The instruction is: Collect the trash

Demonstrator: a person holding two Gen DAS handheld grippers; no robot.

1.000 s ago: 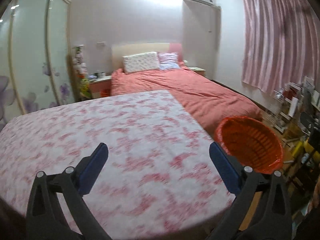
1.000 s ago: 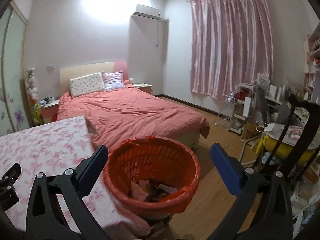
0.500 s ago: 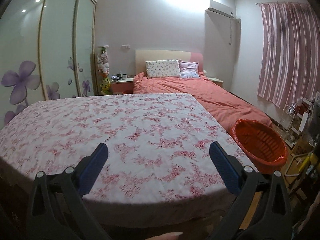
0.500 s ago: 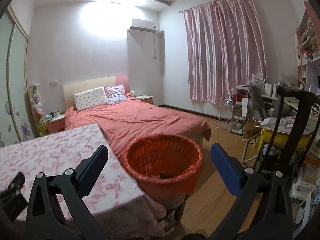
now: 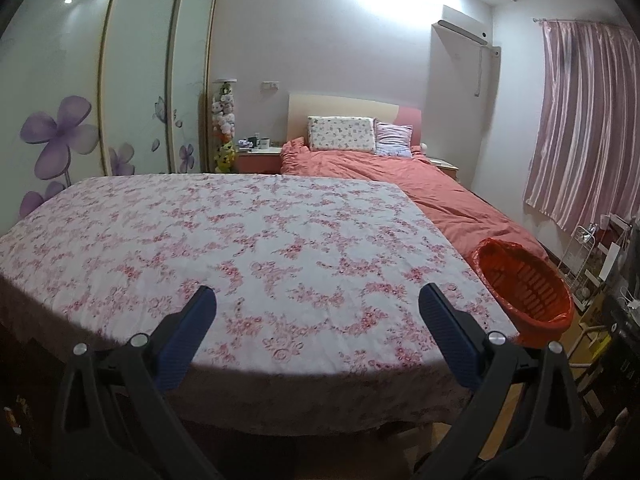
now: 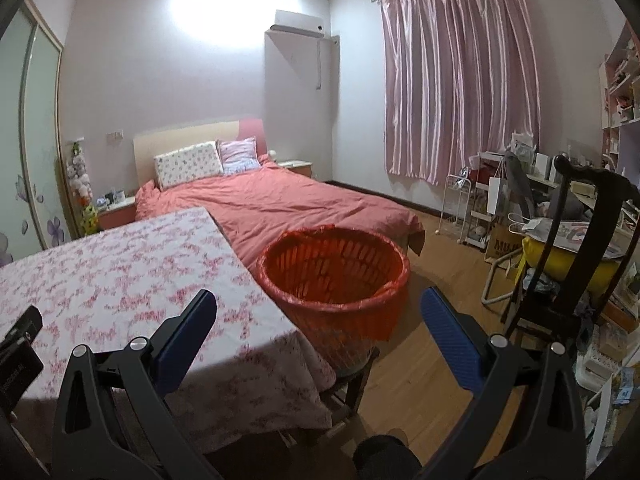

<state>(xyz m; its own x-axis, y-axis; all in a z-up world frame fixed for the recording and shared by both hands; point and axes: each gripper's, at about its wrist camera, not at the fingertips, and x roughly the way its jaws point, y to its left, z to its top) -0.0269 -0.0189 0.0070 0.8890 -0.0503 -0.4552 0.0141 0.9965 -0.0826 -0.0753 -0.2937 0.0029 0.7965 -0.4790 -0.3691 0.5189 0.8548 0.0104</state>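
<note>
An orange trash basket (image 6: 334, 268) lined with an orange bag stands on a stool at the table's right edge; it also shows in the left wrist view (image 5: 524, 280). Its contents are hidden from here. My left gripper (image 5: 316, 312) is open and empty, held back over the near edge of the table with the pink floral cloth (image 5: 240, 240). My right gripper (image 6: 318, 316) is open and empty, back from the basket and pointed at it. No loose trash shows on the cloth.
A bed with a red cover (image 6: 280, 204) lies behind the table. A dark wooden chair (image 6: 576, 240) and cluttered shelves (image 6: 492, 204) stand at the right. A sliding wardrobe (image 5: 100, 92) lines the left wall. My left gripper's body (image 6: 18, 344) shows at the left edge.
Both grippers have pulled back and up from the table and basket. More of the table shows, and the basket looks smaller, its inside no longer visible. Both stayed open.
</note>
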